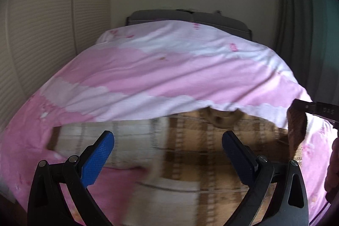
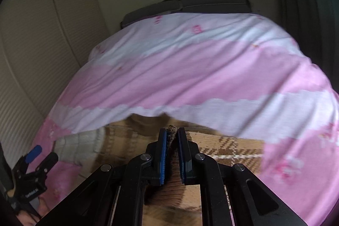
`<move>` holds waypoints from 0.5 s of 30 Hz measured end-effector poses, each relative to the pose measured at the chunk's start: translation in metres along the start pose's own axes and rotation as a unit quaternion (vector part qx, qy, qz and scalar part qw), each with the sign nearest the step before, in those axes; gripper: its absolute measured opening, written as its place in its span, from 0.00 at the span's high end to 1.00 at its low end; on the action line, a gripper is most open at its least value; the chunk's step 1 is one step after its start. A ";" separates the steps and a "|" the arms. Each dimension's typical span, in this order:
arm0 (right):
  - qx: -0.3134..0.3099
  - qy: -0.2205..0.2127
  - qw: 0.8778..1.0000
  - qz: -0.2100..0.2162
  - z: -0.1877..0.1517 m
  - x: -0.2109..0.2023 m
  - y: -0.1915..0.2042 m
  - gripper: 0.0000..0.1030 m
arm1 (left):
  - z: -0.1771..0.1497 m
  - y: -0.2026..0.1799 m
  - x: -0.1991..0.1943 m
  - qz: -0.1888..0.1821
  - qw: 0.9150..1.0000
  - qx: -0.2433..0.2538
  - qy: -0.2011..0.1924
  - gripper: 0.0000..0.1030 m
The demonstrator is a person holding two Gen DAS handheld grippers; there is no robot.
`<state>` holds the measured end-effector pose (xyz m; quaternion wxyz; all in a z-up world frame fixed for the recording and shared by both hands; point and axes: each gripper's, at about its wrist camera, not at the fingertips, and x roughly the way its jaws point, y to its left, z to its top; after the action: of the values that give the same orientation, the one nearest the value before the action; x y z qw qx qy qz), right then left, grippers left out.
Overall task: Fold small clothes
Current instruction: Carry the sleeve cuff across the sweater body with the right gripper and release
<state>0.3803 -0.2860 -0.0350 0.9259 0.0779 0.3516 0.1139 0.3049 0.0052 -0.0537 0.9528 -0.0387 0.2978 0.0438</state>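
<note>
A brown and beige plaid garment (image 1: 201, 141) lies on a pink and white duvet (image 1: 148, 73); its cream part is at the left, and motion blur smears it. My left gripper (image 1: 168, 137) hovers over it, blue pads wide apart and nothing between them. In the right wrist view, my right gripper (image 2: 172, 130) is shut on a fuzzy brown edge of the garment (image 2: 127, 141), which sticks up between the pads. The right gripper (image 1: 300, 107) also shows at the right edge of the left wrist view, lifting that brown fabric. The left gripper (image 2: 43, 154) appears open at the lower left.
The duvet (image 2: 190, 69) covers the whole bed. Grey cushions (image 1: 190, 16) stand at the far end against a plain wall. Louvred cupboard doors (image 1: 42, 35) line the left side, a dark curtain (image 1: 296, 14) hangs at the right. A hand (image 1: 333, 162) shows at the right edge.
</note>
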 end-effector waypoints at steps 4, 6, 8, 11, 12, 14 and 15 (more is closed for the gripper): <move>-0.020 0.017 1.000 0.014 -0.001 0.043 0.051 0.89 | -0.007 0.039 0.010 0.020 1.000 -0.011 0.007 0.00; -0.023 0.028 0.999 0.018 -0.006 0.070 0.075 0.89 | -0.012 0.053 0.017 0.026 0.999 -0.018 0.016 0.00; -0.024 0.038 0.999 0.018 -0.012 0.093 0.092 0.89 | -0.017 0.065 0.025 0.030 0.999 -0.022 0.026 0.00; -0.021 0.061 0.998 0.015 -0.024 0.130 0.112 0.89 | -0.021 0.081 0.035 0.036 0.998 -0.031 0.033 0.00; -0.022 0.070 0.997 0.013 -0.028 0.141 0.119 0.89 | -0.022 0.086 0.038 0.037 0.998 -0.035 0.035 0.00; -0.025 0.081 0.996 0.010 -0.035 0.157 0.129 0.89 | -0.025 0.093 0.043 0.040 0.998 -0.038 0.037 0.00; -0.026 0.087 0.996 0.012 -0.038 0.165 0.134 0.89 | -0.025 0.096 0.045 0.041 0.998 -0.038 0.038 0.00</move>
<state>0.4535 -0.1108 -0.1378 0.8923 0.0481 0.4265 0.1401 0.3177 0.1005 -0.1045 0.9361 -0.0644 0.3331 0.0927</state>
